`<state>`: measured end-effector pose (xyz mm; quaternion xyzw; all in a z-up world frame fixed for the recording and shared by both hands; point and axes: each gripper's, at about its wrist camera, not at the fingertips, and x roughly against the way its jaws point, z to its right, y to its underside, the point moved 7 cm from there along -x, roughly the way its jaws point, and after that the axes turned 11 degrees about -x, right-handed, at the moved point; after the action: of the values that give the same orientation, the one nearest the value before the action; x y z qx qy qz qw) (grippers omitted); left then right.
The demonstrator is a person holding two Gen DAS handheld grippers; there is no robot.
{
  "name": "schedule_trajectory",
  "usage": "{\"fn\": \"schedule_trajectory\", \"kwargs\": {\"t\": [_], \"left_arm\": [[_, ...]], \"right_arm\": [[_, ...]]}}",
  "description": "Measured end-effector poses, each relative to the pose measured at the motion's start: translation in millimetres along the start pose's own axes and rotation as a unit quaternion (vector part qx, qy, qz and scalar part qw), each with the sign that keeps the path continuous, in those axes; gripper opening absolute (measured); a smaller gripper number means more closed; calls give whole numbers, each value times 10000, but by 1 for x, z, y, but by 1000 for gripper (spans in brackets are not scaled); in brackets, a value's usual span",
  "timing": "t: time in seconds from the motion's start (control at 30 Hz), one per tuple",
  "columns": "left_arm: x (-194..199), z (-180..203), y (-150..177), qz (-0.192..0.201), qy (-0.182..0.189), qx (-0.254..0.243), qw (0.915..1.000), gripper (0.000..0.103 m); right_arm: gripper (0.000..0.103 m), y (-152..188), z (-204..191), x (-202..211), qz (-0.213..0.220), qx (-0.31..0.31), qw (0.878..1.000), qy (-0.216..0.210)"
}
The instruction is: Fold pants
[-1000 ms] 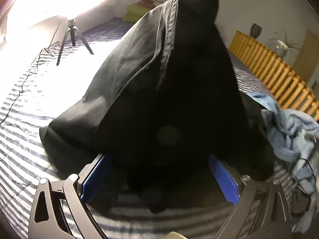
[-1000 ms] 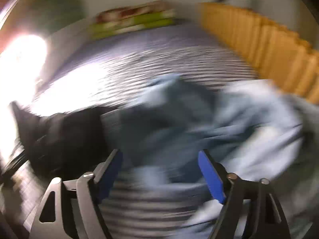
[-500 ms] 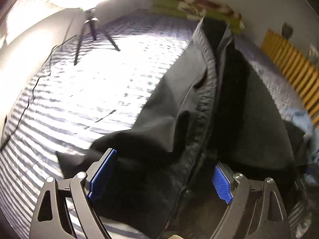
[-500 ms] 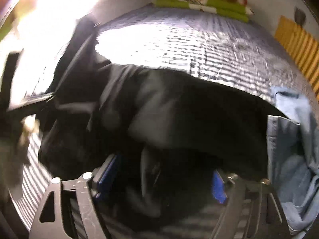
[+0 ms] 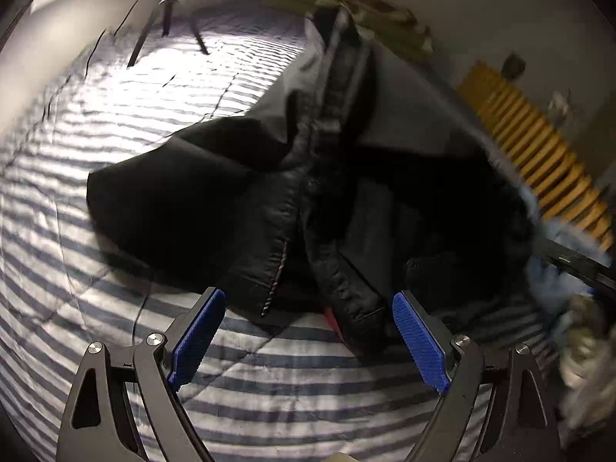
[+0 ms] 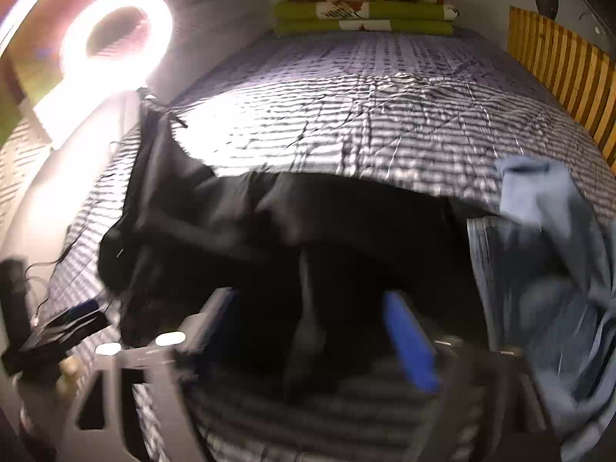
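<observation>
Left gripper (image 5: 304,340): jaws spread wide, nothing pinched; poised just short of the near hem of the black pants (image 5: 292,208), placed to take an edge.

Right gripper (image 6: 308,335): blurred, jaws opening; dark cloth lies between and beyond them, no pad seen pressing on it.

Black pants: crumpled in a heap on the striped bed (image 5: 115,123), near side, unfolded; seam and waistband twisted, so they need spreading flat first.

Blue garment (image 6: 546,269): bunched just right of the pants, set aside.

Ring light (image 6: 115,34): far left, lighting the bed.

Folded bedding (image 6: 365,7): far end, stacked clear.
</observation>
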<state>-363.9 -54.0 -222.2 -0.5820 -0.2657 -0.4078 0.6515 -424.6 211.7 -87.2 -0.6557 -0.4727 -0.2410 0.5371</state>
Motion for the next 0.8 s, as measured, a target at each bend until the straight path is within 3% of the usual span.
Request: {"fn": "schedule_trajectory", "kwargs": {"t": [0.1,0.13,0.17,0.23,0.3,0.33,0.37,0.57,0.6,0.63,0.8], "left_arm": [[-23,23,1,-117,192,100,9997,91],[-29,27,-2,-112,437,314,9985,83],[-31,31,-5,-59,605,402,9973,75],[-32,44,-11,-43,900,429,9950,34],[-24,54,-18,31,784,230,9967,20],[-18,58,-21,78,740,96,9972,13],[-8,62,-24,161,674,-53,9976,12],[79,60,-37,770,664,-132,9947,5],[76,27,-58,914,663,-150,9935,4],[88,18,-60,1035,662,-161,9923,4],[216,-5,-76,1861,813,63,9791,3]], "right_arm": [[83,27,1,-5,-142,137,9995,227],[83,32,4,-15,-199,129,9989,412],[83,34,4,-20,-245,84,9985,485],[80,34,4,-36,-282,23,9979,587],[46,27,-1,-45,-198,-32,9984,530],[20,23,-4,-48,-231,-128,9985,486],[8,21,-7,-48,-278,-231,9984,434],[4,18,-46,5,-17,144,9999,75],[4,19,-55,20,51,229,9997,13],[4,20,-67,39,95,303,9994,-137],[3,25,-125,123,467,768,9944,-564]]}}
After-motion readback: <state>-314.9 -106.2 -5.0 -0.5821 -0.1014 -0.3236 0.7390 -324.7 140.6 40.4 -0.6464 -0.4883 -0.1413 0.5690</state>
